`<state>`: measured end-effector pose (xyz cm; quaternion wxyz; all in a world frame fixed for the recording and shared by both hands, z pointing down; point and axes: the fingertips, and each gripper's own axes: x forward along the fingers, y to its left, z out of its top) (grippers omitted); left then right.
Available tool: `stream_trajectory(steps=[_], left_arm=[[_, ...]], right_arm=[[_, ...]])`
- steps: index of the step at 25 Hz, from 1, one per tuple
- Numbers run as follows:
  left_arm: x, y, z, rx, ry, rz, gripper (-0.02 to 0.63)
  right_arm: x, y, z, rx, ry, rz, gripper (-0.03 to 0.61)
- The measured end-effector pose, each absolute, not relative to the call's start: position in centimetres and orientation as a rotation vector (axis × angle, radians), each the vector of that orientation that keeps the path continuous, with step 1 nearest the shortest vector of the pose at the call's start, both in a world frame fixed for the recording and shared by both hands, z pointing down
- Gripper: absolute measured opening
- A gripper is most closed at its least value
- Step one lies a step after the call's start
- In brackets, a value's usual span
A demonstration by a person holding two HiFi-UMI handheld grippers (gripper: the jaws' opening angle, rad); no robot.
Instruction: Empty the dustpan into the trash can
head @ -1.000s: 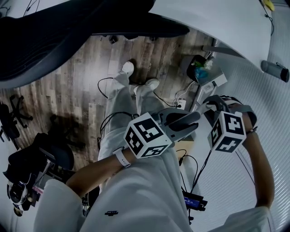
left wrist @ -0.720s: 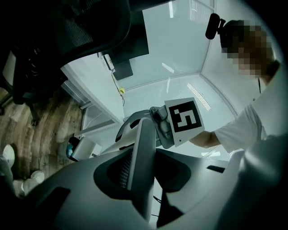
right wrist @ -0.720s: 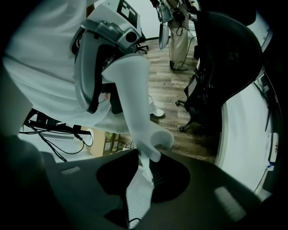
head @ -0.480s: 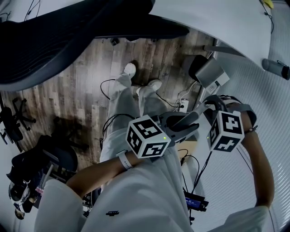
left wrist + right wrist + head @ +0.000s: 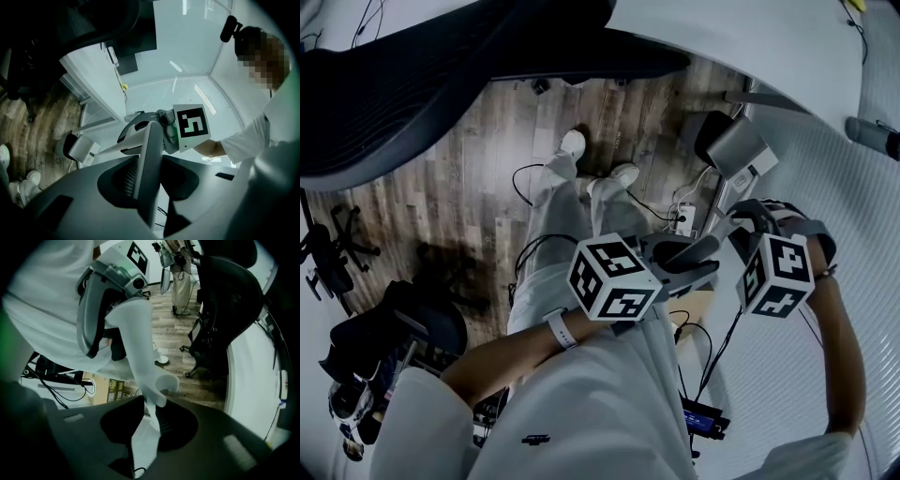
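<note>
We see cool, even indoor light, a bright white worktop (image 5: 769, 56), soft shadows on the wooden floor (image 5: 487, 141), strong fisheye bending and dark, vignetted corners.

Dark wood-plank floor (image 5: 478, 150) strewn with black cables (image 5: 517, 184); a black office chair (image 5: 441, 75) beside a curved white desk (image 5: 750, 47).

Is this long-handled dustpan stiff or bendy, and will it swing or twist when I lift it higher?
Probably stiff: the handle runs straight through the jaws without sagging. Likely light for its size; it looks like thin plastic. The dustpan is far out at the handle's end, so it may twist unless gripped firmly.
</note>
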<state>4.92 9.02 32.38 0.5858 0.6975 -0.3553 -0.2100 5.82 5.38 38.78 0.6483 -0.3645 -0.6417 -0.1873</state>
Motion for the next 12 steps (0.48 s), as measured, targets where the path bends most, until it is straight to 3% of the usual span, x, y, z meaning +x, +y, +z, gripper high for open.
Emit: stream_trajectory(steps=[12], left_arm=[[6.2,7.1,30.0,1.793,-0.768,-0.276,0.087]], right_arm=[[6.8,3.4,36.7,-0.626,-1.625,-0.319,0.086]])
